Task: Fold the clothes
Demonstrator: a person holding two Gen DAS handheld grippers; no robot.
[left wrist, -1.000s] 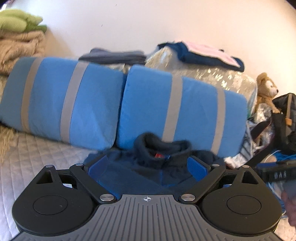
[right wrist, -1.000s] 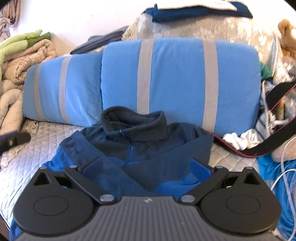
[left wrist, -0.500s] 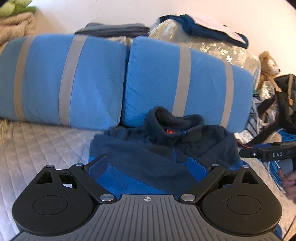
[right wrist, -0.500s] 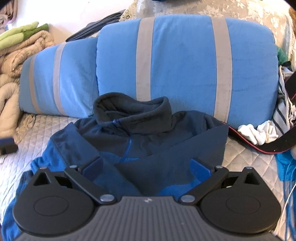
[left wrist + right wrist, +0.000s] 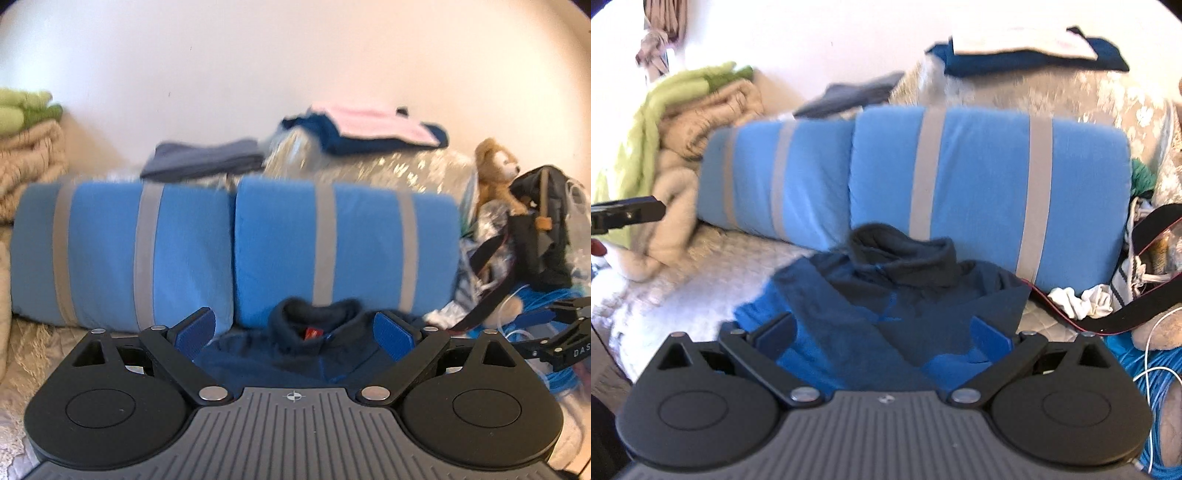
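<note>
Both grippers, left gripper (image 5: 293, 332) and right gripper (image 5: 882, 332), hang over the bed (image 5: 701, 258) with jaws spread wide and empty, navy fleece (image 5: 901, 288) lying sleeves-crossed against the blue pillows (image 5: 979, 177).

Dark navy and blue fleece jacket (image 5: 886, 314) lies folded on the quilted bed, collar toward two blue grey-striped pillows (image 5: 960, 177), right gripper (image 5: 884, 332) hovering wide open over its near edge.

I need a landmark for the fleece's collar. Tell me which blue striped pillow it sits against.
The right-hand blue striped pillow: the fleece jacket has its collar at that pillow's base; the left-hand pillow lies off to the side.
</note>
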